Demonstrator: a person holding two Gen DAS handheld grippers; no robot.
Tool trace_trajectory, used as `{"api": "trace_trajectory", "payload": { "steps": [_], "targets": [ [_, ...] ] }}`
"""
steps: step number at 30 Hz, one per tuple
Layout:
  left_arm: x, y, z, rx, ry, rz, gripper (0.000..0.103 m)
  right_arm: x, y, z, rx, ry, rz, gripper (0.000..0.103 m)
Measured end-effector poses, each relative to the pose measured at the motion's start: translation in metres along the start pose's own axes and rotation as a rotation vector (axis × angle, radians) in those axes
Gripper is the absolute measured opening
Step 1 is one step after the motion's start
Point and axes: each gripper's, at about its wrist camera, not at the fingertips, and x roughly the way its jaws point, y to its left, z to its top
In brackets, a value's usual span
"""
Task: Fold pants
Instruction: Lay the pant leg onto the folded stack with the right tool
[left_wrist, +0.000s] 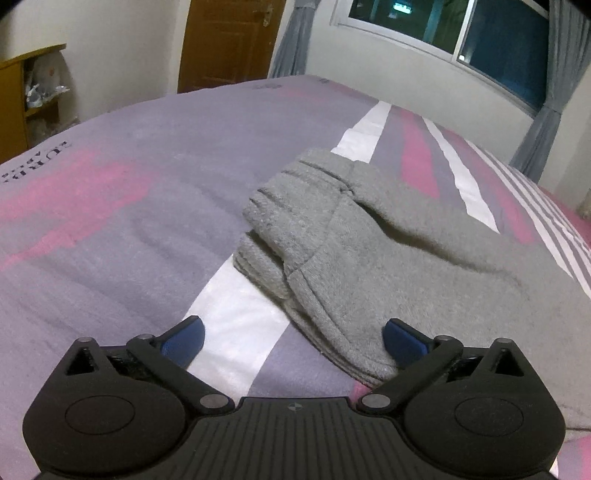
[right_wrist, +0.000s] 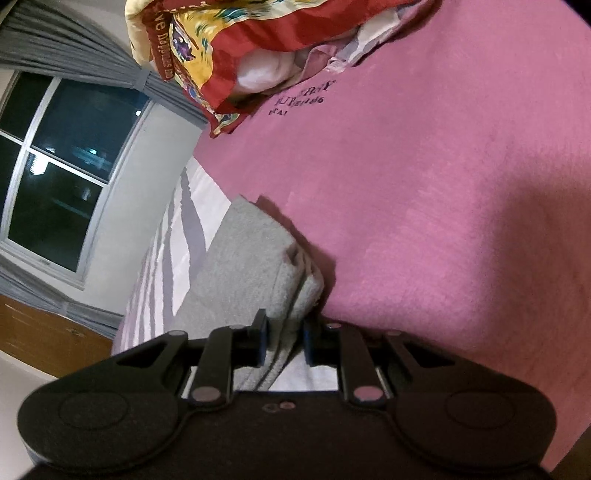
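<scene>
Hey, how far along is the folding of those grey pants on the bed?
Done: the grey pants already lie doubled in layers on the bedspread. In hand: the right gripper is shut on a folded edge, while the left gripper is open, holding nothing. Left: probably release and tidy the stack.

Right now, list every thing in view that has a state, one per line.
Gray pants: folded over in layers, lying on the bed.
Left tool: open, empty, at the pants' near edge.
Right tool: shut on a pants edge.
Door: closed.
Curtains: drawn aside.
</scene>
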Motion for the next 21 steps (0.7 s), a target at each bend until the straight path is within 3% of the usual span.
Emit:
{"api": "trace_trajectory", "payload": {
  "steps": [4,17,19,21],
  "targets": [
    [-0.004,-0.001,-0.001,0.016,-0.015,-0.006,0.103,0.0,0.007,-0.003,-0.011,-0.013,-0.032,0.016],
    [-0.012,0.001,-0.009,0.049,-0.053,-0.016,0.103,0.002,0.004,-0.003,0.055,-0.022,0.01,0.029],
    [-0.013,0.001,-0.011,0.05,-0.058,-0.016,0.103,0.003,0.005,-0.002,0.049,-0.019,0.004,0.028],
    [-0.013,0.001,-0.012,0.052,-0.06,-0.015,0.103,0.004,0.01,-0.001,0.011,-0.019,-0.026,0.021]
  ]
}}
